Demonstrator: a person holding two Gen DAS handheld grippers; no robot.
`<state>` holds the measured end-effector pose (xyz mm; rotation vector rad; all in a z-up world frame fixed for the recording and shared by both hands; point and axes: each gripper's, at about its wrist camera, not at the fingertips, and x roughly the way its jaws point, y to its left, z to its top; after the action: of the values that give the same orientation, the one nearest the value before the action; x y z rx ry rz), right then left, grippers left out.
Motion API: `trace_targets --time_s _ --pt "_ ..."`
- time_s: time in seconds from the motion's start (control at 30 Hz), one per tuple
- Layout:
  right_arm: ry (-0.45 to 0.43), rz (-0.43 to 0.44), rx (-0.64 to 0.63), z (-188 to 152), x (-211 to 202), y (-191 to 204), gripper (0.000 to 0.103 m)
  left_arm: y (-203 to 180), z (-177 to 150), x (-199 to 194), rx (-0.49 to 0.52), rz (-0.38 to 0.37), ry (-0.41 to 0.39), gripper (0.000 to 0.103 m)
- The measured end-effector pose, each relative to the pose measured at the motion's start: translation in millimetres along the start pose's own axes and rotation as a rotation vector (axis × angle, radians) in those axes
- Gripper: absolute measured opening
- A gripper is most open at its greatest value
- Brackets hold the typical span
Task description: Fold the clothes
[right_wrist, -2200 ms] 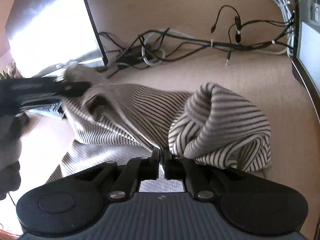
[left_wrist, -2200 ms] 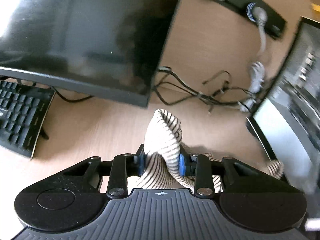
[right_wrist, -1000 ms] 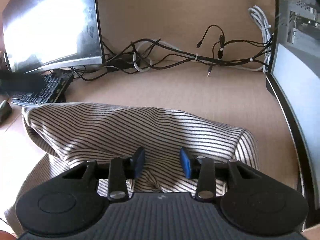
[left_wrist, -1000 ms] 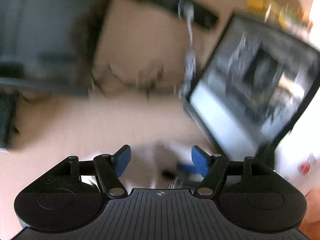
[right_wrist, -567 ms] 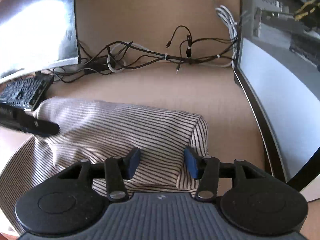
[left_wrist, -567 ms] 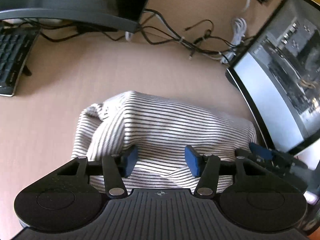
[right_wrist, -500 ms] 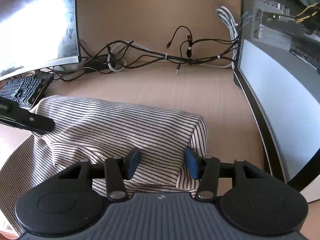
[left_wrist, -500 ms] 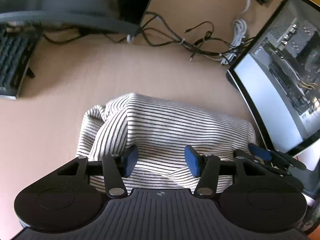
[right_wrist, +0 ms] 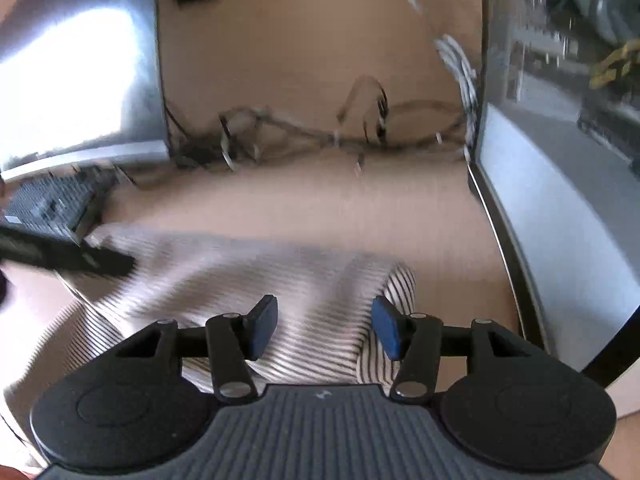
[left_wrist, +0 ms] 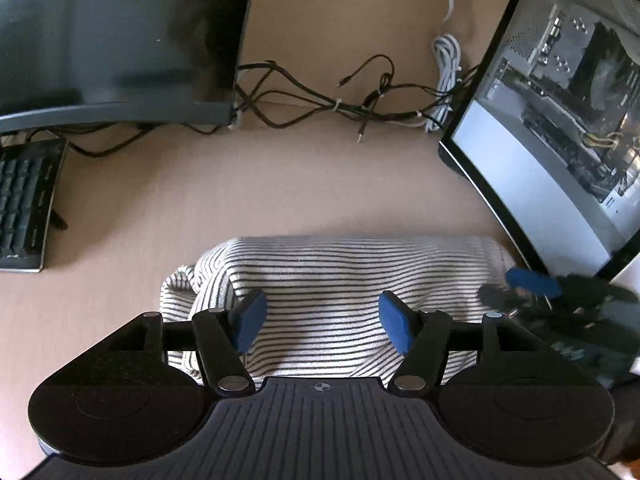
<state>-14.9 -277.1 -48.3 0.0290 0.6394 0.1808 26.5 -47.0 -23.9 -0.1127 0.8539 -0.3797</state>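
Both my grippers have let go of the striped shirt, which hung bunched in their jaws two seconds back and now lies folded on the desk. My left gripper has just been opening; its jaws stand wide above the cloth, gripping nothing. My right gripper has also been opening, empty, over the shirt's right end. Left sits a keyboard; cables lie far behind.
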Motion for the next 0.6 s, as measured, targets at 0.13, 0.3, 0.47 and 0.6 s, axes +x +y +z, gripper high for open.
trace_targets --time_s 0.13,0.3,0.47,0.6 --pt "-0.045 0.076 0.007 7.9 -5.5 10.5 0.074 1.8 1.2 3.9 0.000 0.001 0.010 0.069" --pt "0.087 0.114 0.117 -8.7 32.6 7.6 0.101 6.0 2.2 8.0 -0.006 -0.008 0.024 0.069" --pt "0.104 0.104 0.143 -16.1 42.3 9.5 0.103 9.5 -0.7 7.9 -0.003 -0.016 0.034 0.069" --pt "0.107 0.091 0.145 -15.5 45.8 11.7 0.103 13.7 -1.5 9.2 0.002 -0.023 0.040 0.069"
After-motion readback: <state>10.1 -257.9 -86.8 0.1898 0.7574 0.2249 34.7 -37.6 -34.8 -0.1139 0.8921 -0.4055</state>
